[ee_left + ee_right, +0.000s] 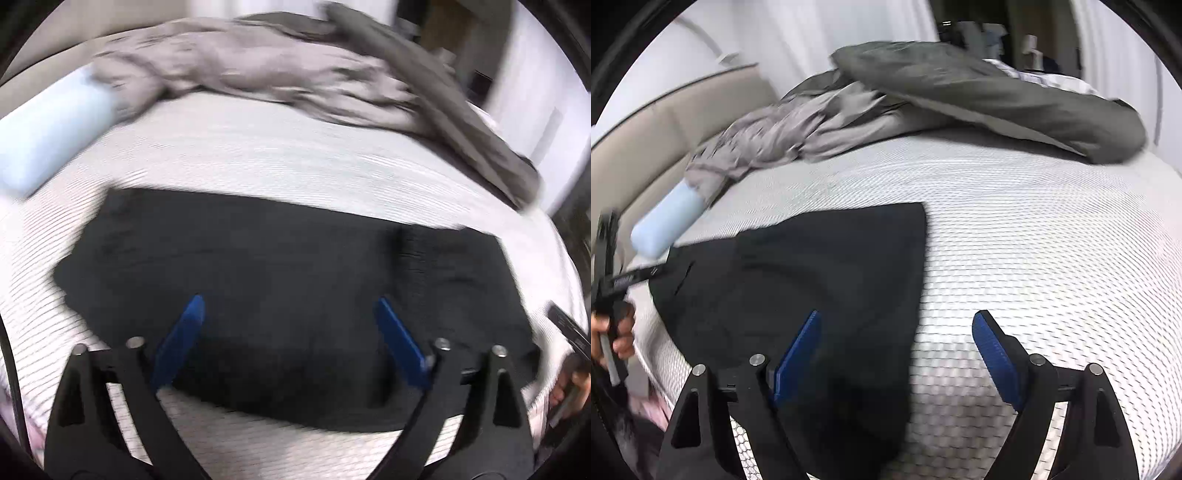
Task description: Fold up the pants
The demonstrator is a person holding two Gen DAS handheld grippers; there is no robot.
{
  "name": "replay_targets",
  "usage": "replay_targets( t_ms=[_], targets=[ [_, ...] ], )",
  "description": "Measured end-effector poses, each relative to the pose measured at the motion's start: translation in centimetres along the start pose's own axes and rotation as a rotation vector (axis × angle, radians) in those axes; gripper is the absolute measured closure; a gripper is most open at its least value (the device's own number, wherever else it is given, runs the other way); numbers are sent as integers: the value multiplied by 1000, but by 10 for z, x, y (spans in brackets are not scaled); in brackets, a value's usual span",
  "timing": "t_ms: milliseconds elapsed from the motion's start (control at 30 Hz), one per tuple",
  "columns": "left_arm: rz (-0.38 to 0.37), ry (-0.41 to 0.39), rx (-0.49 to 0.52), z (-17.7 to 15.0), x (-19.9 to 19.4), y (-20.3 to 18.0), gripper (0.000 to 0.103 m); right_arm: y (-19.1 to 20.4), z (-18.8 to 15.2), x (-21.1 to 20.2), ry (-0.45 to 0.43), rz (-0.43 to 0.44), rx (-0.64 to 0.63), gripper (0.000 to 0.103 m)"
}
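- Left gripper (290,325) and right gripper (895,339) both hang spread wide, gripping nothing.
- Black pants (280,280) lie folded flat on the white textured mattress (1034,258).
- Beyond: pale blue pillow (665,225), rumpled grey bedding (960,96), probably a duvet.
- Beige headboard (665,122) behind.

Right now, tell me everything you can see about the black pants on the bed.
The black pants lie flat on the white textured mattress, folded into a compact, roughly rectangular stack of layers. The fabric looks matte and fairly smooth, with a slit pocket showing near one end in the right wrist view. Both the left gripper and the right gripper hang open above them, pressing on nothing. The light blue pillow lies close to one corner.
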State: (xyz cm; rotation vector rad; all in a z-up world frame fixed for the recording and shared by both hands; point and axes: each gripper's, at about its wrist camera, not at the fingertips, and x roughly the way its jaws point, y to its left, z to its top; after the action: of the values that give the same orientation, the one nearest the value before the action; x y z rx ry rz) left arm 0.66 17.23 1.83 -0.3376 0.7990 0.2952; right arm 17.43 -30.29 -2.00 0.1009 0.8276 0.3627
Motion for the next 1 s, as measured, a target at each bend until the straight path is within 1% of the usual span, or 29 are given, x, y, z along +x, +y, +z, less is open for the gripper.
replay_targets(
  t_ms=[67,100,167,200,233,267,300,333,367,400,433,467,500,533,567,600,667,700,767,867,900,933,967,1000],
  targets=[
    [30,0,-111,-6,-5,40,3,-13,-1,2,7,3,62,17],
    [38,14,-204,-12,-6,67,3,-18,-1,4,15,10,87,17],
    [28,29,-329,-24,-7,106,5,-28,-3,5,28,21,116,17],
    [-4,59,-403,-30,-3,127,6,-29,-2,7,33,23,118,17],
    [-40,77,-447,-34,0,138,11,-28,-2,8,35,24,115,17],
    [-74,83,-479,-37,2,145,13,-25,-5,8,36,23,109,17],
    [-100,79,-490,-38,5,150,13,-22,-4,9,37,22,94,17],
    [-97,68,-483,-37,7,151,18,-22,-3,12,36,24,87,17],
    [-80,56,-468,-33,10,150,31,-20,-5,10,34,27,78,17],
    [-66,51,-457,-29,12,148,38,-17,-5,10,32,33,65,17],
    [-42,52,-447,-26,15,146,59,-11,-6,14,32,37,57,17],
    [11,51,-425,-23,16,141,88,-7,-8,12,30,37,45,17],
    [59,40,-394,-17,21,138,93,-5,-9,12,32,36,38,17],
    [104,16,-350,-15,18,128,96,-3,-10,12,33,31,27,17],
    [156,-27,-294,-14,10,114,101,-2,-12,11,30,27,19,17],
    [179,-66,-253,-12,3,97,101,-1,-12,10,26,25,15,17],
    [181,-141,-190,-3,-15,69,101,-2,-13,6,19,29,15,17],
    [167,-184,-156,2,-27,52,101,-2,-13,4,13,31,18,17],
    [116,-257,-67,11,-48,7,101,-3,-12,-1,2,37,22,17],
    [10,-317,57,15,-69,-62,101,-4,-10,-9,-26,46,13,17],
    [-38,-329,118,14,-71,-97,101,-4,-10,-11,-31,51,14,17],
    [-70,-329,160,9,-71,-122,101,-6,-10,-13,-36,53,15,17],
    [-118,-310,206,0,-68,-153,101,-7,-9,-16,-43,52,20,17],
    [-162,-285,233,-7,-63,-176,101,-10,-9,-18,-47,50,29,17]
  ],
)
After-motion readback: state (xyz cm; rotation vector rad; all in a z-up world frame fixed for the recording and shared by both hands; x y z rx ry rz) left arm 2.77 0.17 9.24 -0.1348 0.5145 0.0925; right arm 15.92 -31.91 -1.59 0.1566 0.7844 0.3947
